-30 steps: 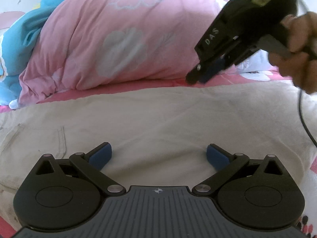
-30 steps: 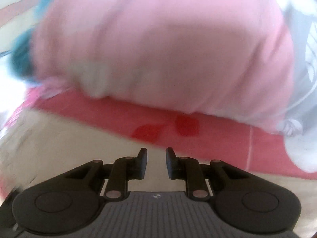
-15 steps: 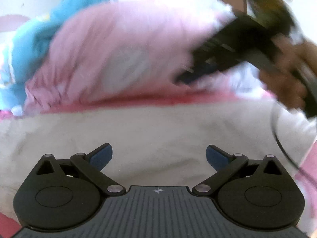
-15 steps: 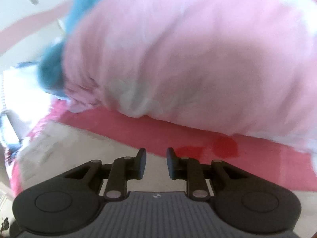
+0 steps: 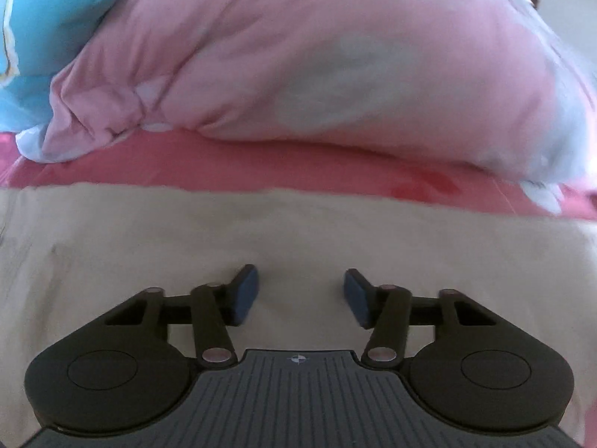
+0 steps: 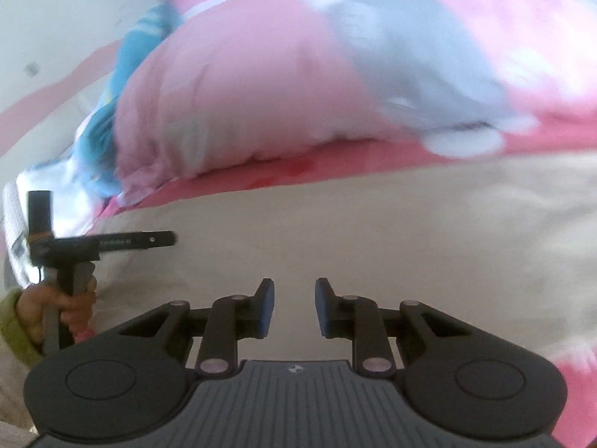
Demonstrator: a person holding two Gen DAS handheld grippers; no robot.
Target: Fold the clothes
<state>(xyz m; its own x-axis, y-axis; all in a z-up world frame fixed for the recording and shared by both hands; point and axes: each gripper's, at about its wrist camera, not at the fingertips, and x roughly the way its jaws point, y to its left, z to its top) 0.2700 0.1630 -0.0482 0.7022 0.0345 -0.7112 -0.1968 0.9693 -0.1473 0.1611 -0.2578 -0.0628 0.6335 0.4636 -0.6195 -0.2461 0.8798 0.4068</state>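
Note:
A beige garment [image 5: 261,231] lies spread flat on the red-pink bed sheet [image 5: 224,171]. My left gripper [image 5: 300,293] hovers low over its middle, pointing down at the cloth. Its jaws are closing, still half apart, and no fold has risen between the blue pads [image 5: 244,295]. In the right wrist view the same garment [image 6: 391,224] fills the centre. My right gripper [image 6: 294,308] is over it with a narrow gap and nothing between its pads. The left gripper [image 6: 171,239] shows side-on at the left of that view, held by a hand [image 6: 67,306].
A bulky pink duvet [image 5: 317,67] with pale flowers lies along the garment's far edge. Blue bedding [image 5: 48,30] is bunched at the far left. A white wall [image 6: 67,18] with a pink stripe rises behind the bed.
The left jaws have narrowed from wide apart to half. The left view swung so the right gripper and its hand left it. The right view swung over the garment and shows the left gripper.

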